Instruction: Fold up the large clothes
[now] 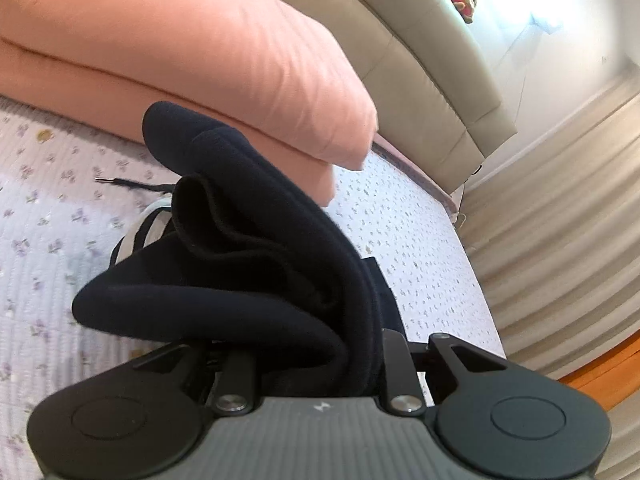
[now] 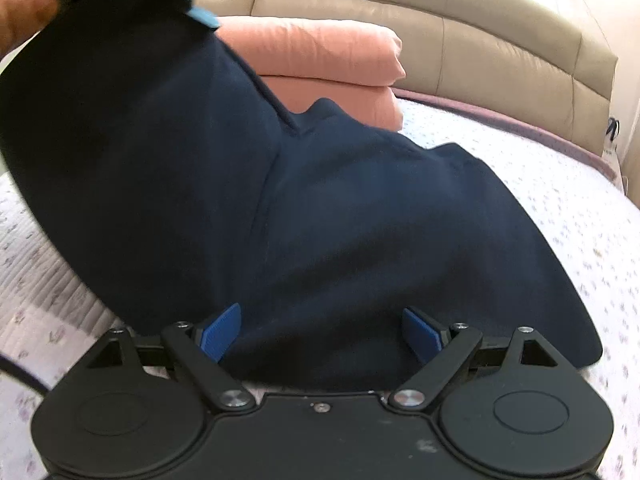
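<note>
Gripping bunched navy garment (image 1: 248, 264) in left gripper (image 1: 320, 360), fingers clamped, lifted above floral bed (image 1: 420, 248). Right gripper (image 2: 320, 332) fingers (image 2: 220, 332) spread wide, cloth draped between, beside pink pillows (image 2: 320, 52).

Daylight glares at the left view's upper right corner; fisheye bends the edges, motion blur softens everything.

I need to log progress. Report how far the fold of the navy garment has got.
Done: nothing looks finished; no neat fold shows. In hand: the left gripper is shut on a bunched part of the navy garment, lifted off the floral bedspread; the right gripper is open beneath it. Left: lay flat, fold.
</note>
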A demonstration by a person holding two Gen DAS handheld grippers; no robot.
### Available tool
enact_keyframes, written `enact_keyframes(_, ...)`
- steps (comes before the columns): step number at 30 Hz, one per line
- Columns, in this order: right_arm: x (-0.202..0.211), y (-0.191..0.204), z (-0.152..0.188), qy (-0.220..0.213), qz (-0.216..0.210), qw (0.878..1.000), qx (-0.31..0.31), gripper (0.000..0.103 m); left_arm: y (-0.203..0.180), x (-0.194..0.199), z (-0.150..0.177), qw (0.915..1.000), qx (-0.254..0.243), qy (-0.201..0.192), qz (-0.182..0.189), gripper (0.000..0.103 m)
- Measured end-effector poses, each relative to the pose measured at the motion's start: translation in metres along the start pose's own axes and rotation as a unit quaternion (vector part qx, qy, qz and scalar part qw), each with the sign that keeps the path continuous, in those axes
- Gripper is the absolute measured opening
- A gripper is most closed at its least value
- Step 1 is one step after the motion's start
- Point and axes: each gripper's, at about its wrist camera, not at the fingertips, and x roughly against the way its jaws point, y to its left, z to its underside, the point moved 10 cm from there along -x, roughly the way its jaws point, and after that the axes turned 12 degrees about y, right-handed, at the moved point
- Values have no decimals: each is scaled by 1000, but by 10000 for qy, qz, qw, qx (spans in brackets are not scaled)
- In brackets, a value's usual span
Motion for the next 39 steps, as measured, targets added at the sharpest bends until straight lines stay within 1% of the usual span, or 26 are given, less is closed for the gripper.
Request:
enact_keyframes(3, 4, -1, -1, 34, -210, 9998, -4, 102, -24, -8, 2, 9998, -182, -21, -126, 23)
enact_keyframes(5, 8, -11, -5, 326, -820, 9959, -214, 102, -46, -20, 2, 9987, -471, -8, -214, 23)
enact_keyframes(7, 14, -47, -9, 455, -1208, 9872, -937, 102, -67, -34, 2, 9976, -666, 33, -205, 23)
enact_keyframes(9, 17, -96, -14, 433, -1316, 9738, -1806, 103, -86, -56, 2, 9962, -844, 127, -186, 23)
enact_keyframes(11, 16, -155, -24, 265, -1774, 9444, -2755, 103, -102, -85, 5, 9948, -965, 280, -158, 23)
enact_keyframes(13, 9, -204, -37, 6, -2276, 9076, -3529, 103, -116, -120, 12, 9924, -1136, 444, -194, 24)
enact_keyframes(14, 2, -225, -48, -151, -2638, 8869, -3790, 103, -123, -139, 18, 9900, -1282, 515, -277, 28)
enact_keyframes(15, -8, -237, -57, -180, -2977, 8710, -3904, 103, -129, -156, 26, 9872, -1420, 636, -357, 34)
enact_keyframes(16, -22, -248, -69, -88, -3338, 8531, -4009, 103, -134, -174, 35, 9837, -1543, 830, -409, 48)
enact_keyframes(17, -33, -253, -78, -64, -3649, 8374, -4069, 103, -138, -186, 45, 9810, -1601, 990, -460, 54)
enact_keyframes(18, -45, -252, -88, 14, -3964, 8244, -4039, 103, -142, -192, 53, 9789, -1695, 1030, -497, 57)
enact_keyframes(20, -58, -238, -98, 224, -4399, 8094, -3885, 103, -151, -192, 68, 9720, -2051, 1001, -563, 64)
enact_keyframes(21, -62, -232, -103, 263, -4576, 8059, -3746, 103, -155, -189, 73, 9702, -2129, 1008, -564, 68)
enact_keyframes(23, -62, -216, -118, 260, -4979, 7979, -3389, 103, -168, -182, 86, 9633, -2416, 1083, -443, 83)
enact_keyframes(25, -51, -209, -125, 23, -5207, 7909, -3216, 103, -181, -181, 100, 9538, -2723, 1193, -434, 85)
enact_keyframes(26, -50, -209, -133, -57, -5292, 7856, -3207, 103, -187, -183, 105, 9494, -2849, 1226, -495, 82)
enact_keyframes(27, -49, -208, -136, -54, -5317, 7837, -3209, 103, -189, -188, 107, 9454, -2942, 1280, -579, 83)
enact_keyframes(28, -51, -206, -139, 90, -5282, 7884, -3150, 103, -190, -195, 110, 9445, -2942, 1373, -509, 85)
enact_keyframes(30, -55, -199, -144, 530, -5215, 8100, -2629, 103, -187, -203, 114, 9502, -2696, 1522, -356, 85)
enact_keyframes(31, -56, -194, -148, 671, -5196, 8161, -2440, 103, -189, -204, 116, 9507, -2687, 1531, -228, 87)
enact_keyframes(32, -57, -193, -148, 872, -5232, 8168, -2268, 103, -193, -204, 118, 9484, -2767, 1545, -103, 91)
enact_keyframes(34, -59, -195, -146, 1076, -5248, 8155, -2191, 103, -197, -209, 122, 9431, -2911, 1609, -9, 95)
enact_keyframes(35, -53, -198, -139, 1082, -5280, 8131, -2199, 103, -199, -215, 122, 9407, -2967, 1645, -7, 94)
enact_keyframes(37, -52, -200, -135, 1078, -5360, 8080, -2197, 103, -205, -224, 125, 9357, -2998, 1811, 432, 86)
enact_keyframes(38, -53, -202, -132, 1132, -5324, 8125, -2086, 103, -209, -231, 124, 9334, -2968, 1919, 613, 83)
enact_keyframes(39, -51, -207, -125, 1098, -5223, 8210, -2028, 103, -211, -239, 123, 9280, -3074, 2005, 644, 83)
